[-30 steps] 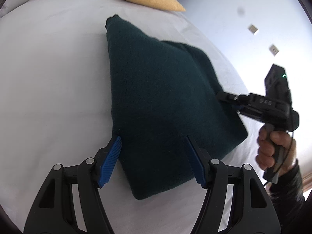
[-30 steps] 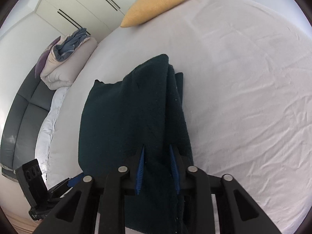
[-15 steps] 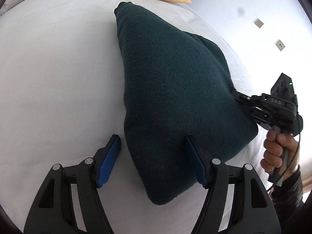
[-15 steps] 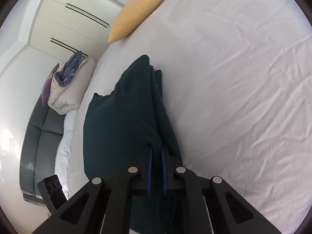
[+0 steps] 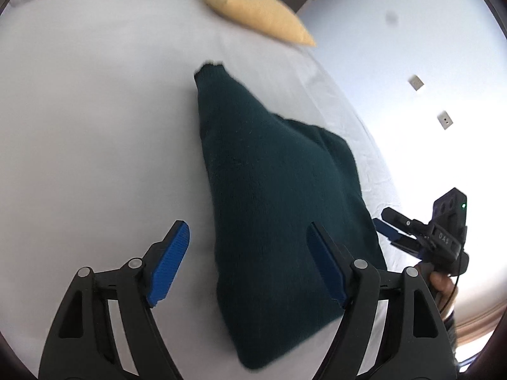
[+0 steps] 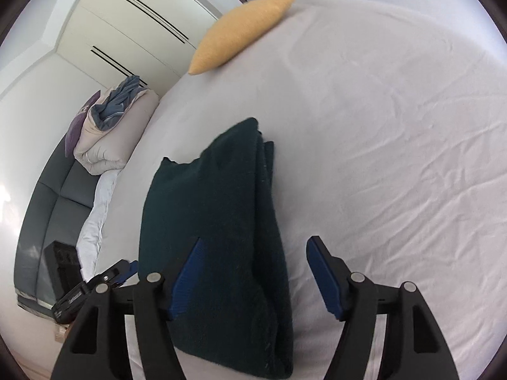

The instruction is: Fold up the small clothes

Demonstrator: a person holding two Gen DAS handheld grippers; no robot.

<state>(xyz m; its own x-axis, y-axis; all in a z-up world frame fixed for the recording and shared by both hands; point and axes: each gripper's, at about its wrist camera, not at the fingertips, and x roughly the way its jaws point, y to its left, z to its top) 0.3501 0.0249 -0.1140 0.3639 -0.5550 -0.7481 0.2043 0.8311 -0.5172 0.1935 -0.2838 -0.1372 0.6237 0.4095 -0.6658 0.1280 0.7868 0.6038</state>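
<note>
A dark green knitted garment (image 5: 279,190) lies folded on the white bed sheet (image 5: 95,126). My left gripper (image 5: 248,264) hovers over its near left corner, jaws opening wide, the pads touching no cloth. In the right wrist view the garment (image 6: 215,215) shows its stacked folded edge on the right side. My right gripper (image 6: 255,278) straddles that edge with its jaws opening, and the pads no longer press on it. The right gripper (image 5: 396,231) also appears at the garment's right edge, held by a hand. The left gripper (image 6: 120,272) peeks in beside the garment's left edge.
A yellow pillow (image 6: 244,31) lies at the far end of the bed. A folded duvet pile (image 6: 111,133) sits on a grey sofa (image 6: 47,215) beside the bed. Wrinkled bare sheet (image 6: 396,158) stretches to the right of the garment.
My right gripper, shut on the garment's folded edge before, has opened and let it go. The left gripper has drawn back a little and spread wider. The garment has settled on the sheet.
</note>
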